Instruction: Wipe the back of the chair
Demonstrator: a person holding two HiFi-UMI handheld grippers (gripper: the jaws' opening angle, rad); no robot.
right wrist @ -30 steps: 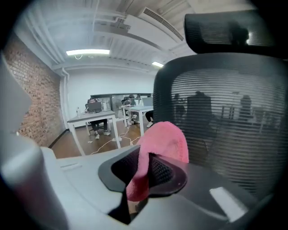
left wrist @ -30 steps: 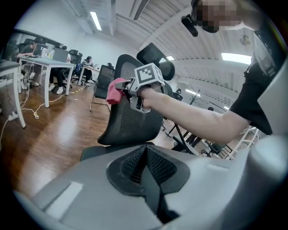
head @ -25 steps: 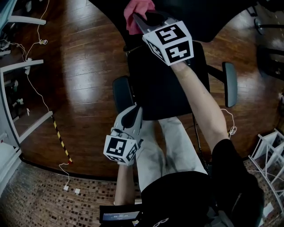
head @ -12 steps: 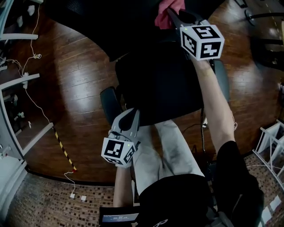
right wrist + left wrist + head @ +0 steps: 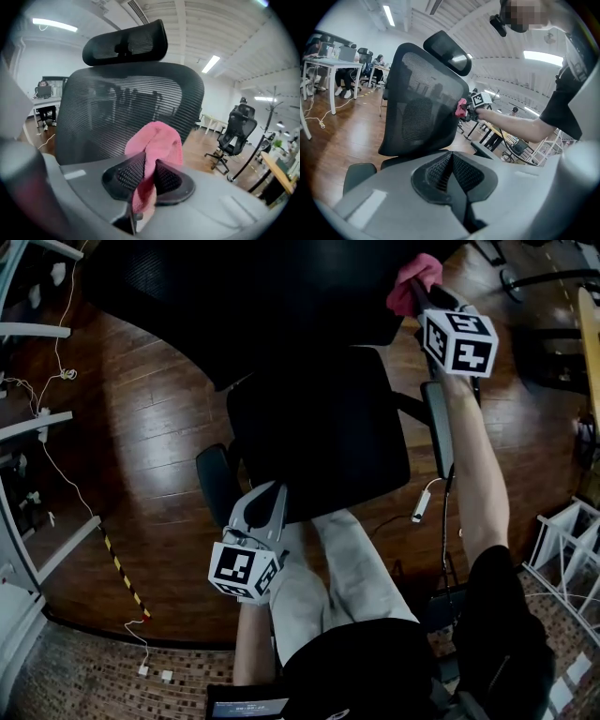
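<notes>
Where the chair stands: the black chair [image 5: 319,427] is on the brown wood floor [image 5: 141,427], right in front of the person.
Chair back: the back [image 5: 117,103] is dark see-through mesh. It stands up tall, with a headrest [image 5: 124,42] on top.
Pink cloth [image 5: 157,140]: it is bunched up and sticks out past the tips of the right jaws. In the left gripper view the cloth [image 5: 461,107] sits at the side edge of the chair back [image 5: 417,112] and looks to touch it.
Right gripper [image 5: 146,173]: its jaws are clamped on the pink cloth. In the head view it [image 5: 427,301] is held far out at the top edge of the chair back, and the person's arm [image 5: 478,474] is stretched long over the right armrest [image 5: 437,427].
Left gripper [image 5: 451,161]: its jaws are together with nothing between them. In the head view it [image 5: 265,507] hangs low by the front edge of the seat, near the left armrest [image 5: 217,484], and points at the chair.
Other chair [image 5: 236,126]: it stands well apart, far behind on the floor.
</notes>
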